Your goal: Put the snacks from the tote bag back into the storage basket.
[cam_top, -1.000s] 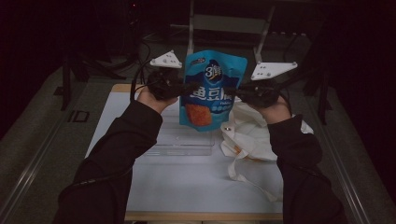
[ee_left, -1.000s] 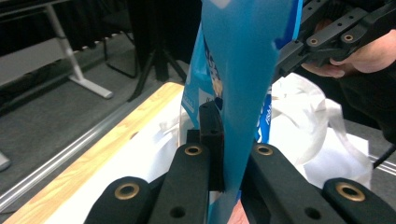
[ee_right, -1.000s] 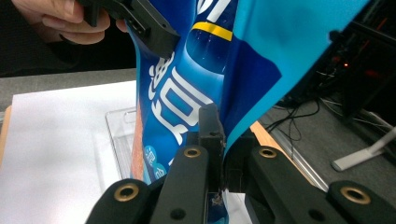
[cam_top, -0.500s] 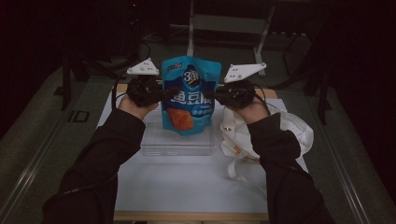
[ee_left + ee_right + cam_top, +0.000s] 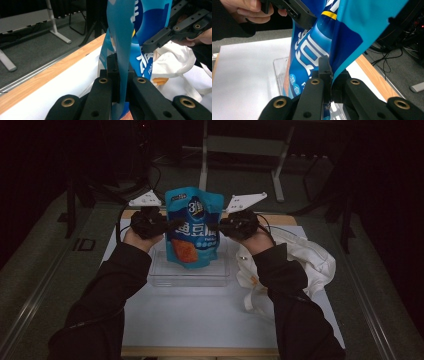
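Note:
A blue snack bag [image 5: 194,227] with white lettering and an orange patch hangs upright above a clear plastic tray [image 5: 190,274] at the back of the white mat. My left gripper [image 5: 172,225] is shut on the bag's left edge and my right gripper [image 5: 214,226] is shut on its right edge. In the left gripper view the bag's edge [image 5: 121,50] runs down between the closed jaws of that gripper [image 5: 121,87]. From the right gripper [image 5: 329,82], the bag [image 5: 312,55] rises from the pinch, with the tray [image 5: 279,72] below it.
A crumpled white cloth bag [image 5: 300,260] lies on the mat [image 5: 200,320] to the right of the tray. The table's wooden edge [image 5: 200,352] runs along the front. Stand legs [image 5: 240,150] and cables sit on the floor behind the table.
Both grippers and the bag between them have shifted left and slightly lower, so the bag now hangs over the clear tray.

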Tool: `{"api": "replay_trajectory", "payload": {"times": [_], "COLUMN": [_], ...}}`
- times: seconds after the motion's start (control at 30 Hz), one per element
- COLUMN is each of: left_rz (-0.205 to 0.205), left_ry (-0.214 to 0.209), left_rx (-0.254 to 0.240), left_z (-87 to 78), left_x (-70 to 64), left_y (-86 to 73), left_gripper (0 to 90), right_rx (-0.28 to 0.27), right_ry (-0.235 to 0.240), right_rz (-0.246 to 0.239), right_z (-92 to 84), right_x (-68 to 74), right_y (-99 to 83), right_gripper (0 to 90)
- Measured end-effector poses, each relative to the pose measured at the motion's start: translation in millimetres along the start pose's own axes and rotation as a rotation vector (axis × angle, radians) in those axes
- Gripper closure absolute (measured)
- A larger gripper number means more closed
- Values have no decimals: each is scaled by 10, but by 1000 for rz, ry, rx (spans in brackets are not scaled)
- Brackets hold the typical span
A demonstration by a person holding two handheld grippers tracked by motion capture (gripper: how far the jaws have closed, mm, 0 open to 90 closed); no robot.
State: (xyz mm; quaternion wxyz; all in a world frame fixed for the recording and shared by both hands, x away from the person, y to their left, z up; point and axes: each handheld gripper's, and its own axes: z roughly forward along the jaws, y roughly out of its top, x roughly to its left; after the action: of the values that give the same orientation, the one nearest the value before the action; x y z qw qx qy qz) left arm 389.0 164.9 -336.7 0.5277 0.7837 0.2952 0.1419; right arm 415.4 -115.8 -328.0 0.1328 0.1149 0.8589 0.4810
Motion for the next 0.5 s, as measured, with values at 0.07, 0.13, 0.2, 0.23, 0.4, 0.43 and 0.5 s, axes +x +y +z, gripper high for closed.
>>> {"api": "replay_trajectory", "payload": {"times": [0.07,0.13,0.2,0.23,0.4,0.43,0.5], "left_rz": [-10,-15,-21,-21,-22,-28,-23], "left_ry": [-8,-12,-18,-18,-19,-24,-20], "left_rx": [3,6,11,11,23,29,33], "left_z": [23,39,57,57,89,102,114], "left_x": [25,34,47,47,55,64,61], "left_y": [-44,-77,-115,-115,-172,-182,-198], "left_gripper": [900,900,900,900,900,900,900], "right_rx": [10,16,19,21,15,15,20], "right_ry": [2,5,11,13,20,20,21], "right_rz": [5,7,11,13,25,25,30], "right_z": [34,60,82,94,136,136,155], "right_x": [-6,-12,-12,-12,-5,-5,-6], "right_y": [-26,-54,-88,-104,-184,-184,-213], "right_gripper": [890,890,890,890,890,890,890]}}
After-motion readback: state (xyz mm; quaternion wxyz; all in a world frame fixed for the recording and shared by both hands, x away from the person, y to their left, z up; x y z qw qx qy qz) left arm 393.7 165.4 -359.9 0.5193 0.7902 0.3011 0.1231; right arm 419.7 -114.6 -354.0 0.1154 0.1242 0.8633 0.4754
